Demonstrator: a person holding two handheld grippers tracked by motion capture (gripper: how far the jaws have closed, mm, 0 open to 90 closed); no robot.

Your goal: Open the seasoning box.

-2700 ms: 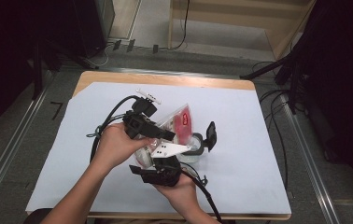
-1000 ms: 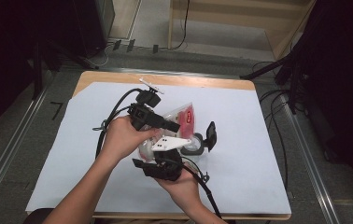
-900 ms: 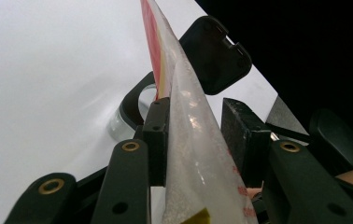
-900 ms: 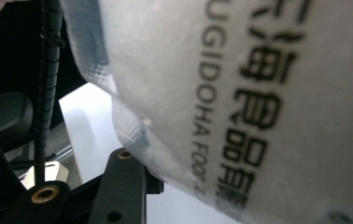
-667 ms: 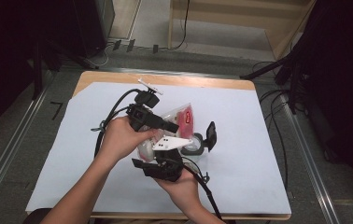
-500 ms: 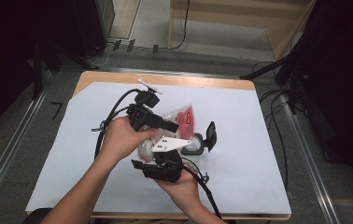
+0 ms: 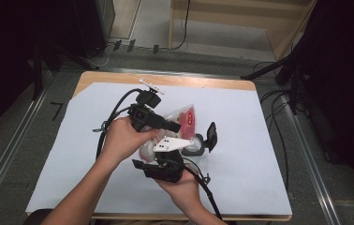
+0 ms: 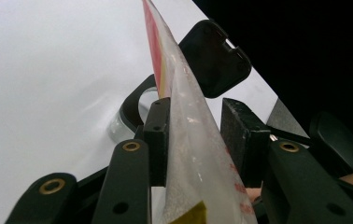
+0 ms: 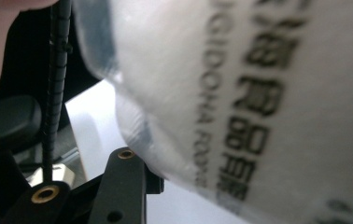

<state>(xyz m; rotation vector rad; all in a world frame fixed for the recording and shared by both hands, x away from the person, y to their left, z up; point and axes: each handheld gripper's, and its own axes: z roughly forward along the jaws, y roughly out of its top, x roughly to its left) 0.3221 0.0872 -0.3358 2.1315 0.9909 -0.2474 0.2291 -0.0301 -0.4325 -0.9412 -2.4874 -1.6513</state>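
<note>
A clear plastic bag [image 7: 187, 117] with red print and white grains inside hangs over the middle of the table. My left gripper [image 7: 175, 126] reaches in from the left and is shut on it. In the left gripper view the bag [image 8: 188, 140] stands on edge between the pads and fills nearly the whole gap. These jaws have just been opening a little, with the bag still between them. My right gripper [image 7: 162, 152] comes up from below and is shut on the bag's lower part [image 9: 240, 93]. A glass jar [image 7: 195, 146] with a black flip lid [image 7: 210, 136] stands open just right of the bag.
White paper [image 7: 259, 154] covers the wooden table [image 7: 198, 80]. Black cables [image 7: 114, 110] trail from both grippers across the left and front of the sheet. Dark stands and floor cables lie beyond the right edge.
Since the oldest frame the left gripper and the bag have shifted slightly toward the table's far side. Over the last second both hands have kept still.
</note>
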